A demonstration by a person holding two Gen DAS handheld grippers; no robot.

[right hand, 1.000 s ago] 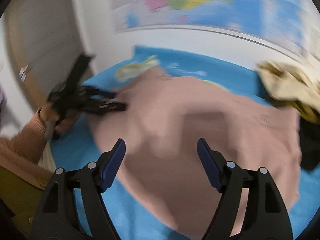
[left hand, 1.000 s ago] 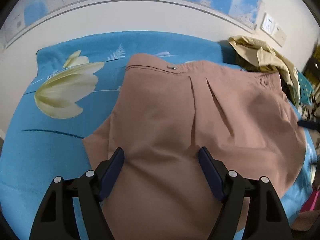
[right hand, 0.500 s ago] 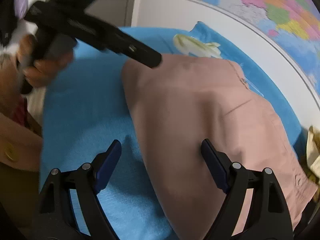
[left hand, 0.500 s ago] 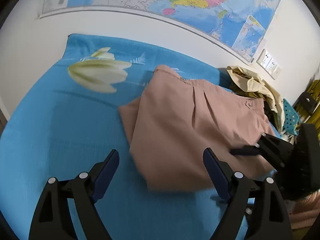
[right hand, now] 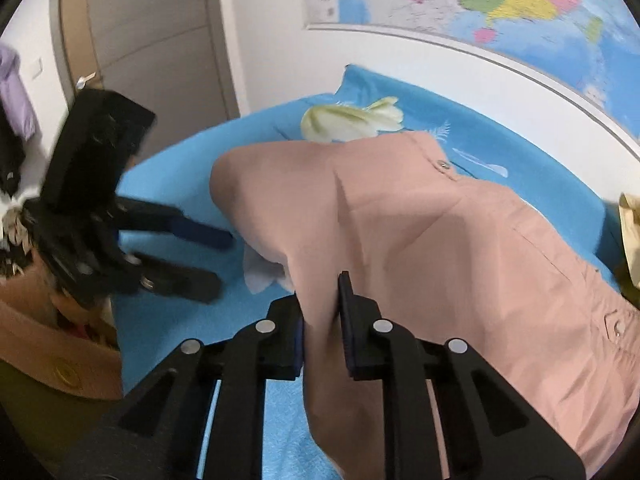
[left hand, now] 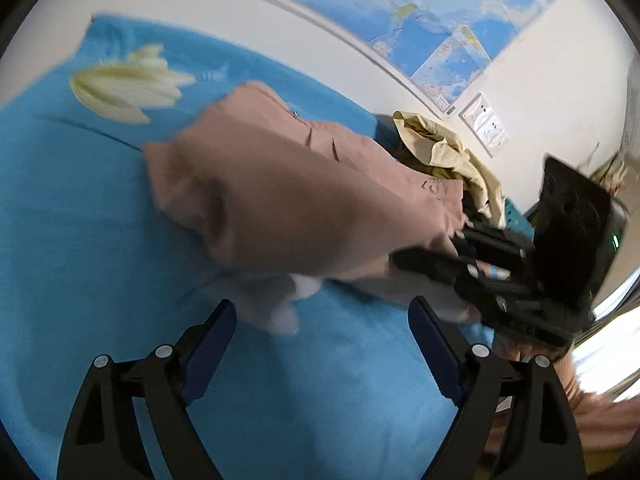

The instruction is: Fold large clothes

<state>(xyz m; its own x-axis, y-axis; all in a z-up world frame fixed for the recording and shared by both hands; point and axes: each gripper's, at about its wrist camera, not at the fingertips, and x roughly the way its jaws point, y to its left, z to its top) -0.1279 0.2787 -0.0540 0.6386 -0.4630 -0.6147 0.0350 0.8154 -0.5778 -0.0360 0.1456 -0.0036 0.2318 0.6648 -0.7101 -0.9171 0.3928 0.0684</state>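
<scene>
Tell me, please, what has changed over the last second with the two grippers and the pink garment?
The right gripper was open half a second ago; its jaws have now shut on the near edge of the pink garment, lifting it so a white lining shows. The left gripper has pulled back off the garment and remains open. The beige clothes pile and blue sheet are unchanged.
</scene>
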